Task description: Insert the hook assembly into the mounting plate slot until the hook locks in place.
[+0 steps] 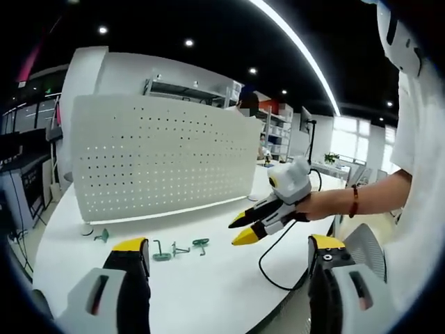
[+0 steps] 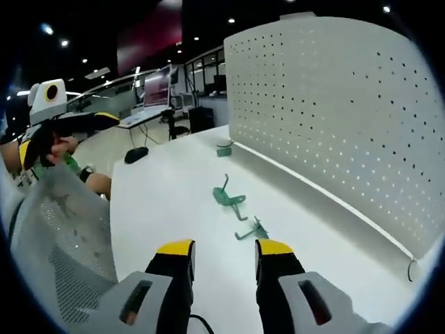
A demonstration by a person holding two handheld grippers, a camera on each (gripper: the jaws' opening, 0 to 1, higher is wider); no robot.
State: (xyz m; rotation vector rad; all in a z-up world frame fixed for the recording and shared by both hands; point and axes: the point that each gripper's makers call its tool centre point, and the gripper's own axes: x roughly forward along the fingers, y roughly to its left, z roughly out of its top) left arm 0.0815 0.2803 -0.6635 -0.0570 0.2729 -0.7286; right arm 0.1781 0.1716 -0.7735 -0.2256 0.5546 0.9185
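Yellow-tipped jaws apart, empty, above green hooks (image 2: 236,202).

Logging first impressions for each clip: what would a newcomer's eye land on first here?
The big white perforated pegboard standing upright on the white table dominates both views. In front of it, small green hooks lie scattered on the tabletop, untouched. In the left gripper view, the right gripper, yellow-tipped and held in a person's hand, points toward the hooks, while the left gripper's own jaws stand apart at the bottom.
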